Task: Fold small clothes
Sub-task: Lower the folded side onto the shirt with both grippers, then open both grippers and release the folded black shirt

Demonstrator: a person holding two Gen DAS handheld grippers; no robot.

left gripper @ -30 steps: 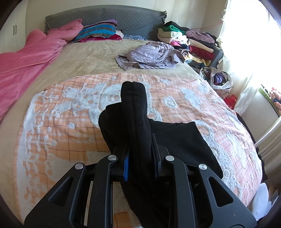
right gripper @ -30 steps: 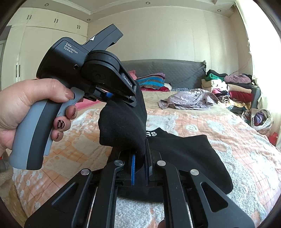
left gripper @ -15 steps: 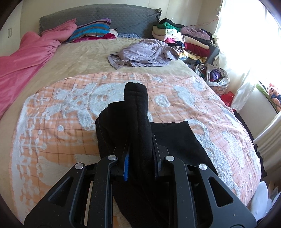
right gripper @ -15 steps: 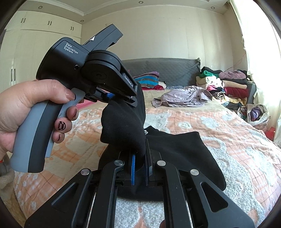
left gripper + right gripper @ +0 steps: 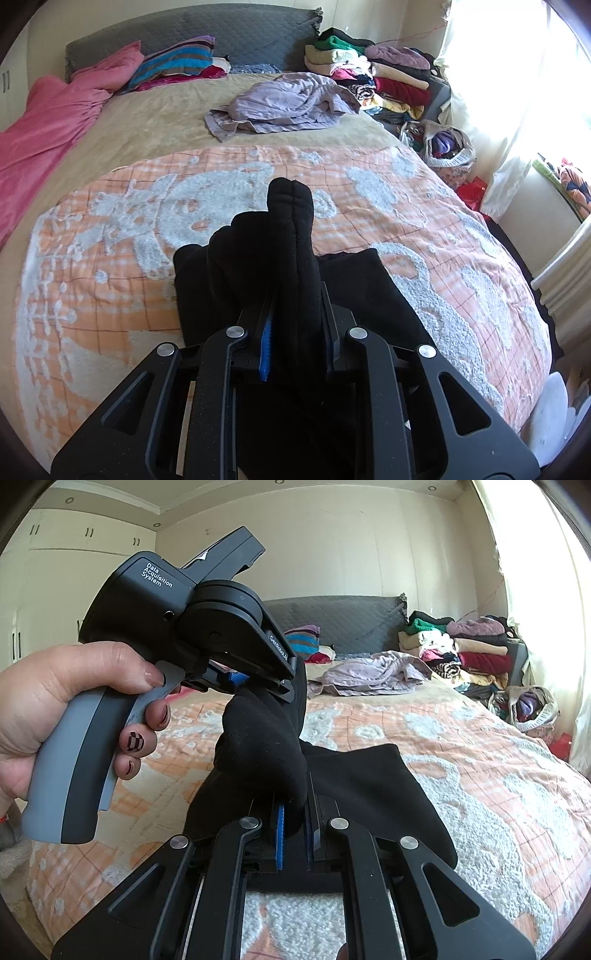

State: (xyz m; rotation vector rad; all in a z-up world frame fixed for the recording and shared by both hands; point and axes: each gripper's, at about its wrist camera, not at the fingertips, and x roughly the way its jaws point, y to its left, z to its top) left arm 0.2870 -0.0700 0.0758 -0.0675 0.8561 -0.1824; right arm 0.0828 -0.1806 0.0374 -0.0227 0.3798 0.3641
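Black garment (image 5: 291, 258): matt knit cloth. Bedspread (image 5: 110, 258): rough tufted cloth. Left gripper (image 5: 258, 679): matt plastic.

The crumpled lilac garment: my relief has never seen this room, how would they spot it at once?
Start from the grey headboard at the far end of the bed. Below it, on the plain beige sheet beyond the orange patterned blanket, the lilac garment lies loose and rumpled. Unlike the stacked clothes to its right, it is unfolded and alone.
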